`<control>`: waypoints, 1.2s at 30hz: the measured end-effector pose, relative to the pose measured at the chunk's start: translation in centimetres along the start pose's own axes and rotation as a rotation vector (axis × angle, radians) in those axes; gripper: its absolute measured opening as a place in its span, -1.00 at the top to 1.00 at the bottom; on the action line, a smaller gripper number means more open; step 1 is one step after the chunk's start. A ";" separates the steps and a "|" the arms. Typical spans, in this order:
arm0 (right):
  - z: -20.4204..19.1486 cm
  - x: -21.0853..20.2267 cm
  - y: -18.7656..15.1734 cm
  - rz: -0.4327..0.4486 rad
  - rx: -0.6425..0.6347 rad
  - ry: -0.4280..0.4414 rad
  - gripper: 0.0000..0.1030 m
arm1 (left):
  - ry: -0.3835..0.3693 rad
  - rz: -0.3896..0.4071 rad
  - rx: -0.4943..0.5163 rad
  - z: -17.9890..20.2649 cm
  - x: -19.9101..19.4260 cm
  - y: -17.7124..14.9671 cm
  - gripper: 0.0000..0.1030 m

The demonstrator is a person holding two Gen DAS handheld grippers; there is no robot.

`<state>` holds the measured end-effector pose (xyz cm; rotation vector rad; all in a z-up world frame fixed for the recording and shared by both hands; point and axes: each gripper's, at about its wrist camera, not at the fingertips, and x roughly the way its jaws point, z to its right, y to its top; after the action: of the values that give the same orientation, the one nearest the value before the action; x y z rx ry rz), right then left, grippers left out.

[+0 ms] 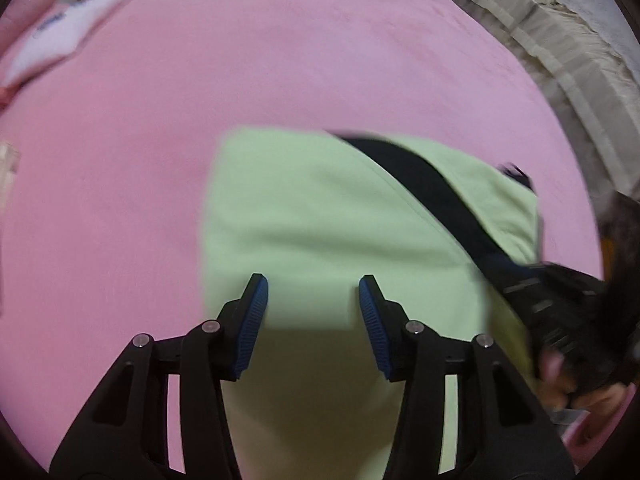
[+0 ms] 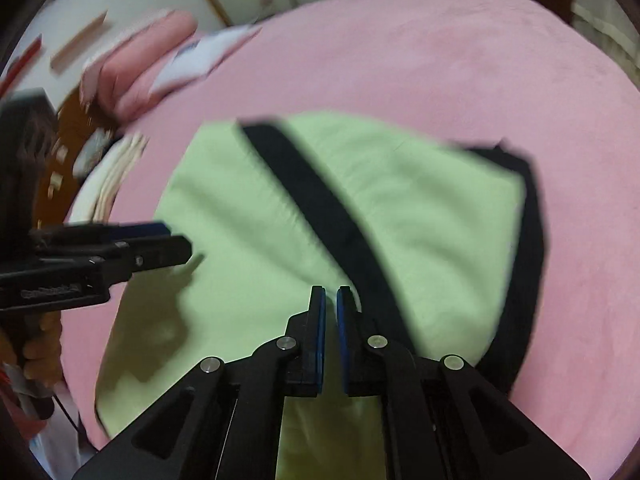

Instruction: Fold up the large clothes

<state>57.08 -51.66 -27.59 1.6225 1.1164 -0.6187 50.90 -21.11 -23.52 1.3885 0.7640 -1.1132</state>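
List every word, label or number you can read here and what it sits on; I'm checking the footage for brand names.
None can be read.
White packet at the pink bed cover's edge: blue print, too blurred.
Left claw body, seen from the right wrist: embossed lettering, too blurred.
Light green garment with its black stripe: no text visible.

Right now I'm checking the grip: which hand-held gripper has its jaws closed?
The right hand-held gripper: its blue pads sit nearly together at the green garment. The left hand-held gripper has a wide gap.
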 end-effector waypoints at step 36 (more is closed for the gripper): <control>-19.4 -13.4 -7.2 -0.148 0.192 -0.257 -0.69 | 0.103 -0.060 -0.080 1.9 -20.6 -13.5 -0.44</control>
<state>42.30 -38.14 -13.17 1.5755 1.0159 -1.0288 31.14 -17.80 -9.15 1.3708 0.9205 -1.0522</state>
